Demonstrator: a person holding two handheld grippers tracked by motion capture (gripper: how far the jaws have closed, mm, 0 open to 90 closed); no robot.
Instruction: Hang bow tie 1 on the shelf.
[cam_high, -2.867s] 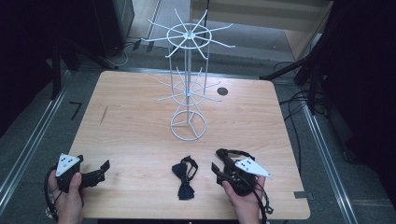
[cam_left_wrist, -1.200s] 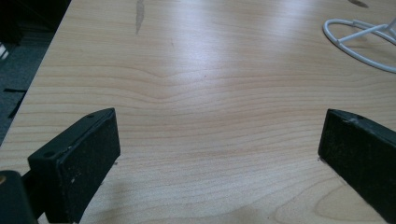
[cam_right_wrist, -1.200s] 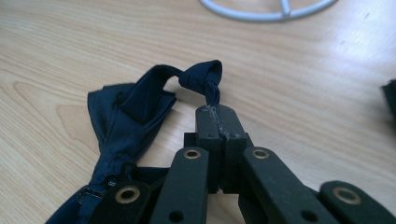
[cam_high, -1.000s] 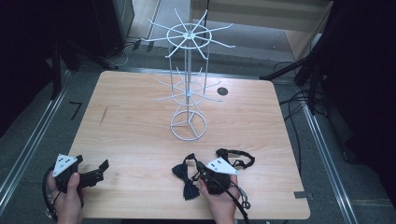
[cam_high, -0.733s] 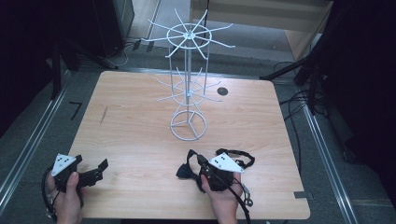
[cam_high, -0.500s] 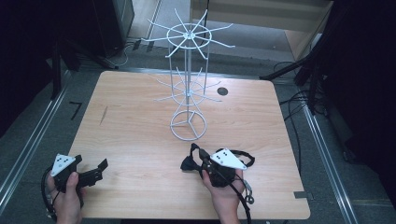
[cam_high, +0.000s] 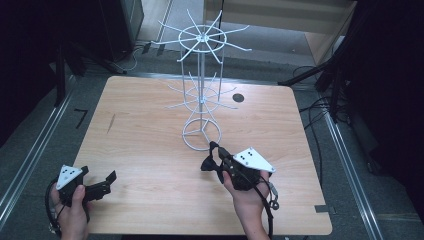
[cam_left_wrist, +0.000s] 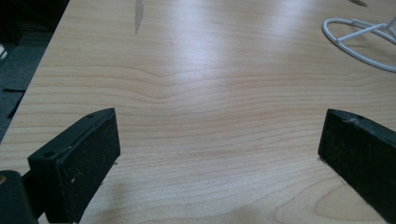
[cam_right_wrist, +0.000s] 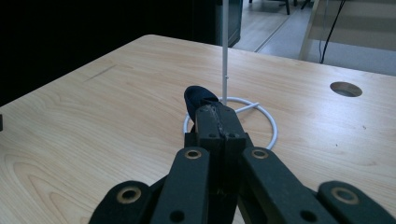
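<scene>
While left gripper (cam_high: 107, 179) rests agape, right gripper (cam_high: 216, 156) pinches bow tie (cam_high: 208, 163).

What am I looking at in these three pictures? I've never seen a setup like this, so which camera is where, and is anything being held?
No robot here: a person holds a hand-operated gripper in each hand at a wooden table. The high view looks down from above the person's side. The other two pictures come from cameras riding on the grippers, looking along their black fingers.

On the table stands a white wire display rack with spokes at two levels and a ring base.

The right gripper is shut on a dark bow tie, carried close to the rack's base; in the right gripper view its fingers are pressed together with dark fabric poking out beyond them.

The left gripper sits near the table's near left corner, fingers wide apart, with bare wood between them.
</scene>
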